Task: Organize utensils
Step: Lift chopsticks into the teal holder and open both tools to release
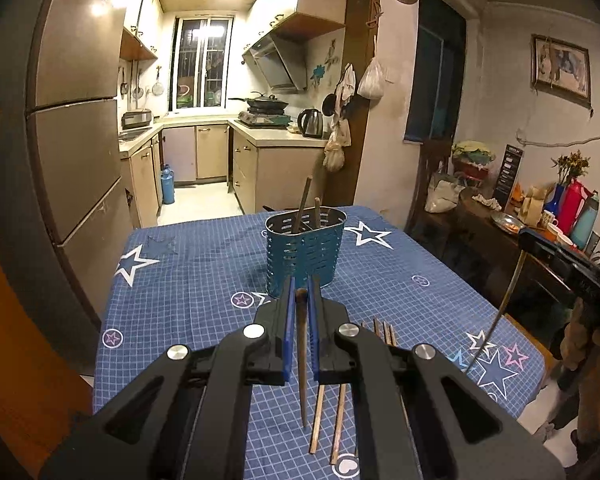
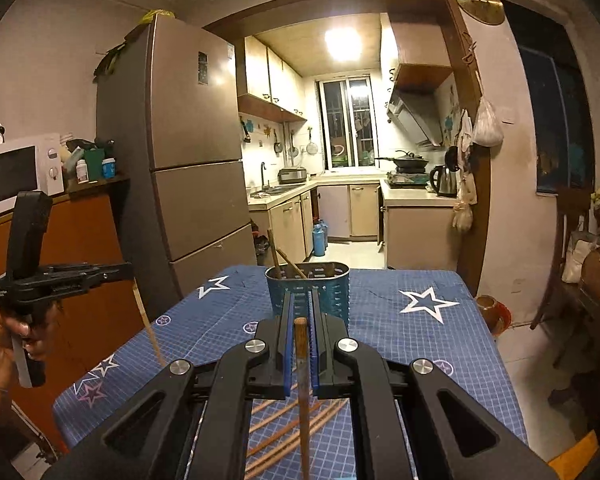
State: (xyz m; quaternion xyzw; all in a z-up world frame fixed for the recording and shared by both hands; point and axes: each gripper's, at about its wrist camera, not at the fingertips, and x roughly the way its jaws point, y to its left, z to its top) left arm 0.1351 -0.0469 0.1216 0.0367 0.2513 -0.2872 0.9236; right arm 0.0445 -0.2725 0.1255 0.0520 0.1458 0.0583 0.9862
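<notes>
Gripping a chopstick (image 1: 302, 360) each, both tongs face the holder (image 1: 304, 248).

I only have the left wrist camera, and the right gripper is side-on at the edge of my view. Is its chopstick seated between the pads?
Observer: Yes. The right gripper is shut on its chopstick just below the top end, and the rest hangs down.
Operator: Is that gripper lined up with the holder?
Observer: In its own view, the blue holder sits straight ahead, just beyond the fingertips.
Operator: Where is there room in it?
Observer: The two chopsticks already in it lean at its left end. Nothing sticks out of its right side.
</notes>
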